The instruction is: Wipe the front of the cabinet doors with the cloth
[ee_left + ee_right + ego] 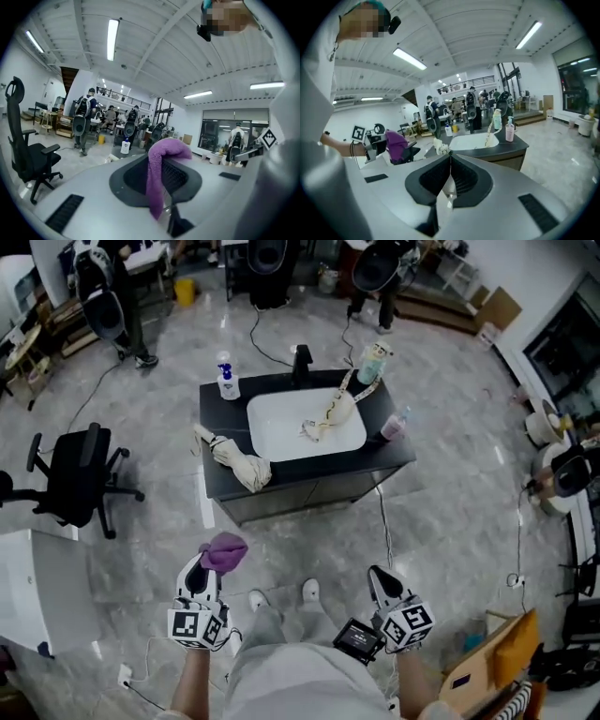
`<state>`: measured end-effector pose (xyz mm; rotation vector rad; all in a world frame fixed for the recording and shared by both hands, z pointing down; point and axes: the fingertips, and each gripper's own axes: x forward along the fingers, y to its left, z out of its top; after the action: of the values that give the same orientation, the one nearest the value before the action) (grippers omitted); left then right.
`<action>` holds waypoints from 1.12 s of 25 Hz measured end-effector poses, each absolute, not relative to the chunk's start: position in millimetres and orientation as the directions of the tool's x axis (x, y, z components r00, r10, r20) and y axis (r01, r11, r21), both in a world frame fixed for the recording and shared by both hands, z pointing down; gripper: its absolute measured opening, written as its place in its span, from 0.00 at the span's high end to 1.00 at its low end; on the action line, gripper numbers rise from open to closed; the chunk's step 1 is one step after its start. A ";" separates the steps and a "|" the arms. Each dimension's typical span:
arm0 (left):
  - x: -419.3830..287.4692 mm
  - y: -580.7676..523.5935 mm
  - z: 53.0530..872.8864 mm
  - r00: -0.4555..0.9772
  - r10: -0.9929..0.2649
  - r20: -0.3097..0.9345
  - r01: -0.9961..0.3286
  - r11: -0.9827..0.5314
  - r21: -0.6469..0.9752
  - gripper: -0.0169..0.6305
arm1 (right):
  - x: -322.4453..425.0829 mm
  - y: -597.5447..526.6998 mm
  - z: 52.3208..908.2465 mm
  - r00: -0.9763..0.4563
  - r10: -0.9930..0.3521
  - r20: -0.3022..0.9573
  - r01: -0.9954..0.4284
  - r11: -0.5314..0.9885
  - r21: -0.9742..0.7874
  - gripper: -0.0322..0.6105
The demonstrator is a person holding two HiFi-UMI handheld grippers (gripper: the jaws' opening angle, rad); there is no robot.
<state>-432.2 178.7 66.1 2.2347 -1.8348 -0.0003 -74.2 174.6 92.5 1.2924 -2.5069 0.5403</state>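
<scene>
**A:** Grippers, how were they held?

**B:** Both low, close to the body, pointing fwd. Left gripper (pixel 204 570) was clamped on the purple cloth (pixel 223 551), which bunched over its tips. Right gripper (pixel 380 577) had its jaws together, nothing btwn them.

**A:** Cabinet?

**B:** At 12 o'clock, well apart from both. Cabinet doors (pixel 300 495) sat under a black worktop (pixel 222 418) w/ a white sink (pixel 281 427). Pump bottle (pixel 226 381) was at the sink's 10 o'clock, beige rag (pixel 242 463) at 8, pink bottle (pixel 394 426) at 3. Office chair (pixel 80 474) stood at my 10 o'clock. A cable (pixel 384 521) lay on the floor btwn right gripper & cabinet.
</scene>
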 end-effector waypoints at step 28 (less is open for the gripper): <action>-286.3 302.2 -70.1 0.319 -0.947 0.042 -0.932 -0.306 0.194 0.89 | -3.5 267.7 -16.3 -0.566 -0.818 0.100 -0.784 0.497 -0.373 0.91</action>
<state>-286.3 302.2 -70.1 2.3975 -1.7291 -0.1183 -3.5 267.7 -16.3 1.4996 -2.7952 0.6198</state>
